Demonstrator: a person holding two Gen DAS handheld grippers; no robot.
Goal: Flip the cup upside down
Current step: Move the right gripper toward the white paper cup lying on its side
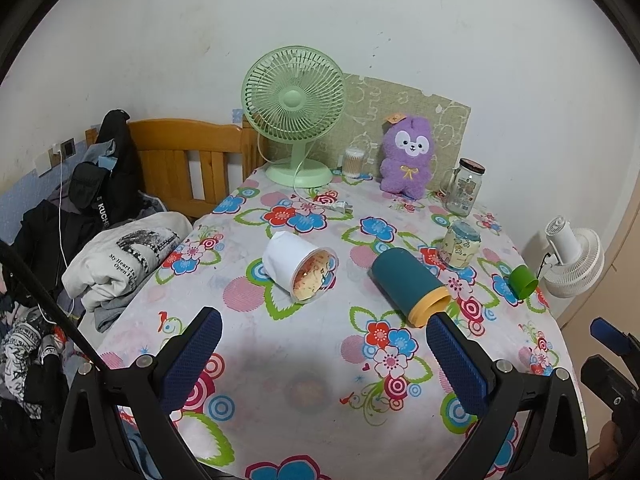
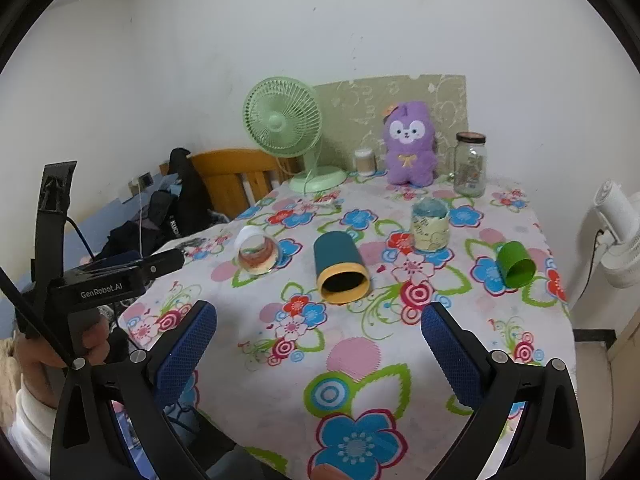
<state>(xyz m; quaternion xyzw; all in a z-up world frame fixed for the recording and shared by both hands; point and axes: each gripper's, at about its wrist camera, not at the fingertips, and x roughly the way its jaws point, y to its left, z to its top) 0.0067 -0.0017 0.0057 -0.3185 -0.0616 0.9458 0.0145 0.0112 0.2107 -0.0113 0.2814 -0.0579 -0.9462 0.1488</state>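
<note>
Several cups are on the flowered tablecloth (image 1: 320,360). A teal cup with a yellow rim (image 1: 408,286) (image 2: 340,270) lies on its side, mouth toward me. A white-sleeved clear cup (image 1: 300,266) (image 2: 256,252) lies on its side at the left. A small green cup (image 1: 523,281) (image 2: 515,264) lies on its side at the right. A yellow-patterned cup (image 1: 460,246) (image 2: 430,226) stands mouth down behind the teal one. My left gripper (image 1: 322,336) is open and empty, short of the cups. My right gripper (image 2: 318,332) is open and empty in front of the teal cup.
At the back stand a green desk fan (image 1: 294,112), a purple plush toy (image 1: 406,156), a glass jar (image 1: 464,186) and a cotton-swab pot (image 1: 353,163). A white fan (image 1: 576,262) stands off the right edge. Clothes (image 1: 120,256) pile on the bed at left.
</note>
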